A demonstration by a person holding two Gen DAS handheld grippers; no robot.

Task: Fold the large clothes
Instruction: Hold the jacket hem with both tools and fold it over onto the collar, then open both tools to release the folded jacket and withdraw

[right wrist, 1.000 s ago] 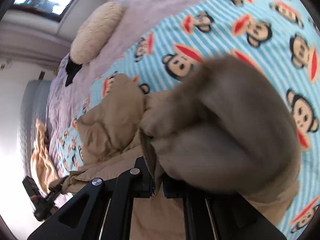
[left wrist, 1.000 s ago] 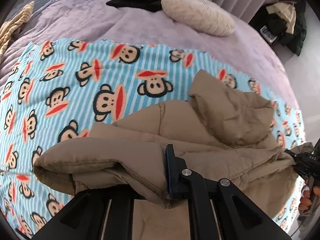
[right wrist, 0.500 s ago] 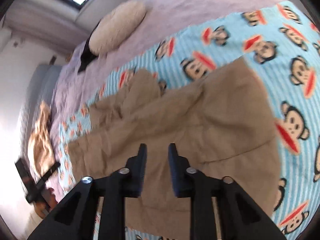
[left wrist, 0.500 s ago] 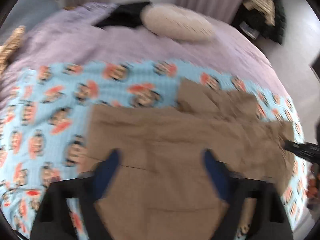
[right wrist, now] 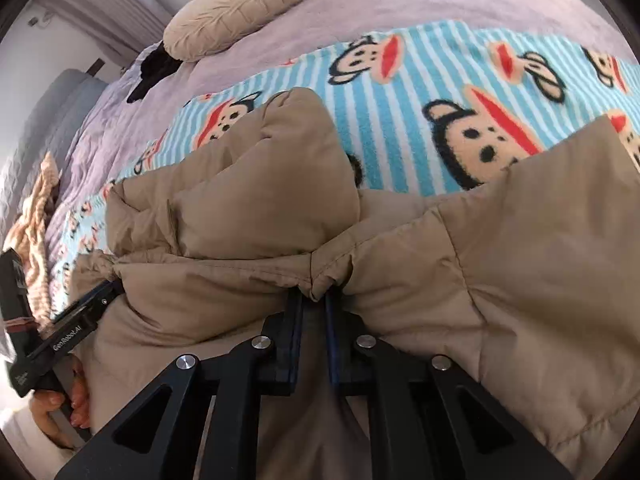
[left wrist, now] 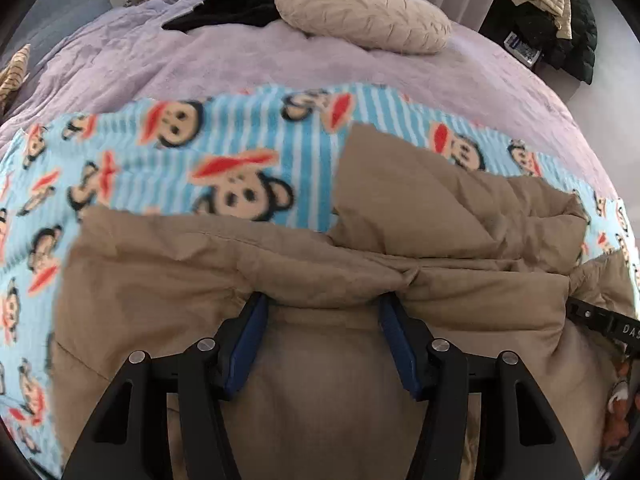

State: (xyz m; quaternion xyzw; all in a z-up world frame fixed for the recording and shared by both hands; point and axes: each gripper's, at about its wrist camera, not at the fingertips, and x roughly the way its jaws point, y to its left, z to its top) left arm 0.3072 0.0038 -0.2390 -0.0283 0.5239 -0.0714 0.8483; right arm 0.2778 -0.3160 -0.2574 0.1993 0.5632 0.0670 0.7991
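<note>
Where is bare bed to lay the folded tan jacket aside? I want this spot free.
Free: lilac bedspread between monkey blanket and cream pillow; bare blanket left of the tan jacket. Crowded: the bed's head, with pillow and black garment.

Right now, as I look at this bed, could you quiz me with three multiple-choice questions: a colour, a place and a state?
1. What colour is the jacket?
A. tan
B. black
C. red
2. Where does the pillow lie?
A. on the jacket
B. on the lilac bedspread
C. on the floor
3. How is the left tool set?
A. clamped shut
B. out of sight
C. fingers spread wide

Answers:
1 A: its puffy fabric is tan all over.
2 B: it rests on the lilac cover at the far end of the bed.
3 C: a broad gap shows between its two blue-padded fingers.
</note>
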